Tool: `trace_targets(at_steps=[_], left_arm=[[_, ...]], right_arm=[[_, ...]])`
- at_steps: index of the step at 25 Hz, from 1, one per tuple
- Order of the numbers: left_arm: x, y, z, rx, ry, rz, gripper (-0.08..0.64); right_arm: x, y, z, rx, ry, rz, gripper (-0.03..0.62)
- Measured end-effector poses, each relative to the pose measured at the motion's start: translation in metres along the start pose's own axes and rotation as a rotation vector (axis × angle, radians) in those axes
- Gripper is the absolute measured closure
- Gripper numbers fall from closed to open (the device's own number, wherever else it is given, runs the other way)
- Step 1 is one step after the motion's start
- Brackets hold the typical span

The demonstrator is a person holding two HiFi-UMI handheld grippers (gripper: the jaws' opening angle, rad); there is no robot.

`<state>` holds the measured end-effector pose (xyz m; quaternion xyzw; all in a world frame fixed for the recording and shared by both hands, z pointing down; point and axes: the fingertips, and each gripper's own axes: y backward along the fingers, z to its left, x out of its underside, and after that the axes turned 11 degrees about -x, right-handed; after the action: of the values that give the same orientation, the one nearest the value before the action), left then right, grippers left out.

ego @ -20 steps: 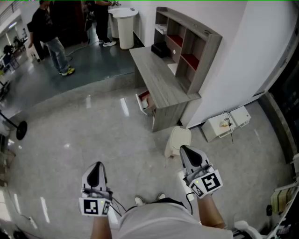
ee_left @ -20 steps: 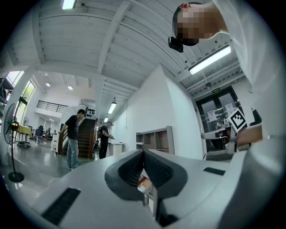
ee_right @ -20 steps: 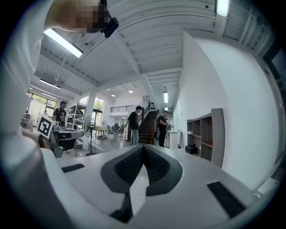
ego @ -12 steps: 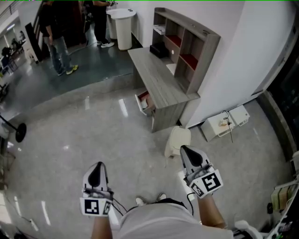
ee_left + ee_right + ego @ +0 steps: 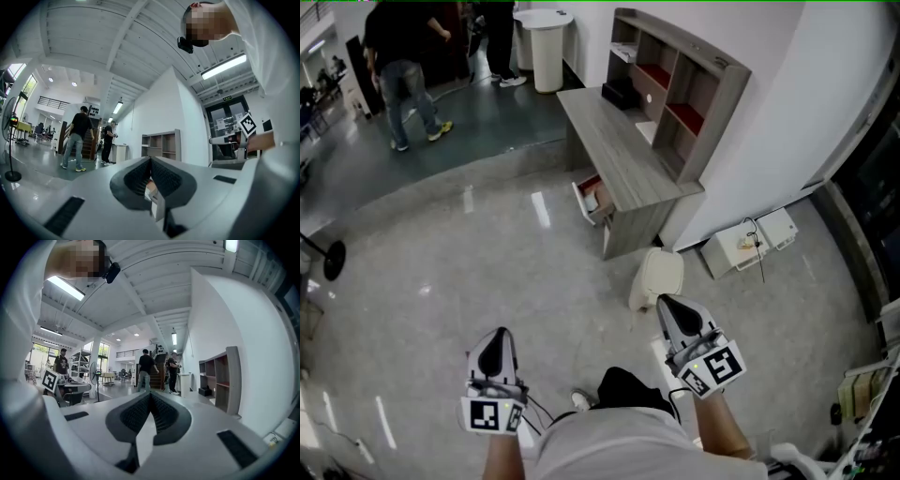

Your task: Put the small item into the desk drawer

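A grey wooden desk (image 5: 623,155) with a shelf unit (image 5: 675,89) stands against the white wall ahead. Its drawer (image 5: 592,199) is pulled open at the near end and shows red inside. My left gripper (image 5: 494,342) is held low over the floor, far from the desk. It is shut on a small whitish item (image 5: 151,191) that peeks out between its pads. My right gripper (image 5: 673,309) is shut with nothing between its pads, and it hangs just in front of a beige bin. The shelf unit (image 5: 161,146) also shows far off in the left gripper view.
A beige bin (image 5: 659,278) stands on the glossy floor by the desk's near corner. White boxes with cables (image 5: 750,246) sit by the wall on the right. A white round bin (image 5: 546,37) and two standing persons (image 5: 398,56) are at the far end.
Both grippers stay as they were. A person at the back has walked further off to the left. My dark trouser leg has come into view at the bottom, and the desk sits slightly nearer.
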<state>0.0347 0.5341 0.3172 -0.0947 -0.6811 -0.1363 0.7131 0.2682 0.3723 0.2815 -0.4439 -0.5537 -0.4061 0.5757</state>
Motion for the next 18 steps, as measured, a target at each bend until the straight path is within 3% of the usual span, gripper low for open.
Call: trace_targets(at_steps=[4,10,14,18], left_arm=[[0.011,-0.015,0.008,0.008,0.007,0.019,0.541],[0.024,-0.078,0.012,0.003,-0.03,0.032,0.541],[0.037,-0.139,0.022,-0.029,-0.008,0.086,0.541],[0.033,-0.226,0.01,0.018,-0.045,0.088,0.541]], right_arm=[[0.009,-0.015,-0.008,0.006,-0.015,0.02,0.571],[0.026,-0.072,-0.063,-0.018,-0.059,0.011,0.571],[0.023,-0.139,-0.109,-0.075,-0.077,-0.019,0.571],[0.007,-0.194,-0.177,-0.088,-0.061,-0.043,0.571]])
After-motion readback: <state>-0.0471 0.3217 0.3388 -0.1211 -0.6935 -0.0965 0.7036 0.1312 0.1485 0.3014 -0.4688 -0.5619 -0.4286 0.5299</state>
